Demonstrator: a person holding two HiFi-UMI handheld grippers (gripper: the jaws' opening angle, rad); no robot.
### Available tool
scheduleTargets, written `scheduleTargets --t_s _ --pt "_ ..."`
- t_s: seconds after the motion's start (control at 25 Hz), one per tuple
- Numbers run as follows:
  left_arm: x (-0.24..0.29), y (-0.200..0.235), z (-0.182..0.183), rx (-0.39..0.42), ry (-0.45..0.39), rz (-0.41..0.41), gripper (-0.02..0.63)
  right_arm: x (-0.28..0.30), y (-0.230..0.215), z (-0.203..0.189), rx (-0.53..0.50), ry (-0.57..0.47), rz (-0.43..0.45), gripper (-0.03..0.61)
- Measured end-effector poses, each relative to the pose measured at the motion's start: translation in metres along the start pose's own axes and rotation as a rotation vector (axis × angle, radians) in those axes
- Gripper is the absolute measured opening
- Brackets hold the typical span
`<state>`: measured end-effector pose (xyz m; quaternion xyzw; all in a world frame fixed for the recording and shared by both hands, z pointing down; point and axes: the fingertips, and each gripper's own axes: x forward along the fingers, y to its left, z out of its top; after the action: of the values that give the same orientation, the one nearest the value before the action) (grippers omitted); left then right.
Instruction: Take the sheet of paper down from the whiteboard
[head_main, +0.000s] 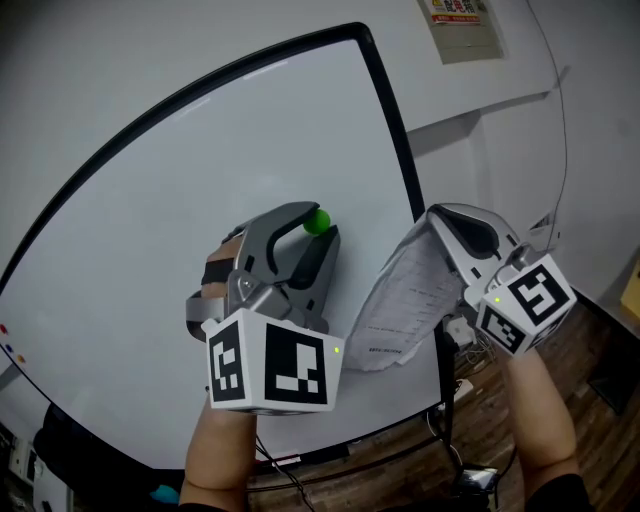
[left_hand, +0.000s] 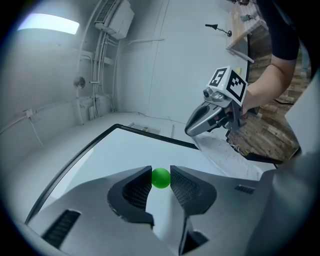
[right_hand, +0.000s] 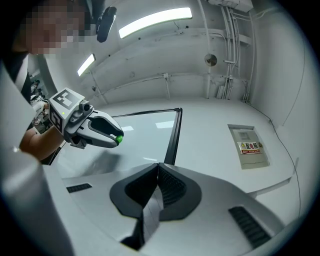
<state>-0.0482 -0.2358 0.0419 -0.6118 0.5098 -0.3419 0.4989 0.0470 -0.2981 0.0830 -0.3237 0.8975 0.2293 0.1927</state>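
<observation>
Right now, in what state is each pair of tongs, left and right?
Left tongs: closed on a green ball.
Right tongs: closed on the sheet of paper.

Light: cool white and even, from ceiling strip lights; another strip is blown out in the left gripper view. The whiteboard shows pale reflections of the strips. The left gripper casts a soft grey shadow on the board beneath it. Head view is dimmer, and the floor is near black. All views are fisheye: the board frame bows and the gripper views' corners vignette to black. Print on the sheet of paper is too fine to read. The green ball is sharp and saturated.
</observation>
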Motion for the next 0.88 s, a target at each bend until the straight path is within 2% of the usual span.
scheduleTargets --t_s 0.36,0.88 --pt "0.009 0.001 -0.013 0.056 0.057 0.014 0.127 0.007 0.020 -0.004 -0.015 0.029 0.045 0.018" --pt "0.021 -0.003 -0.029 0.049 0.097 0.005 0.127 0.007 0.031 -0.005 -0.018 0.031 0.068 0.018"
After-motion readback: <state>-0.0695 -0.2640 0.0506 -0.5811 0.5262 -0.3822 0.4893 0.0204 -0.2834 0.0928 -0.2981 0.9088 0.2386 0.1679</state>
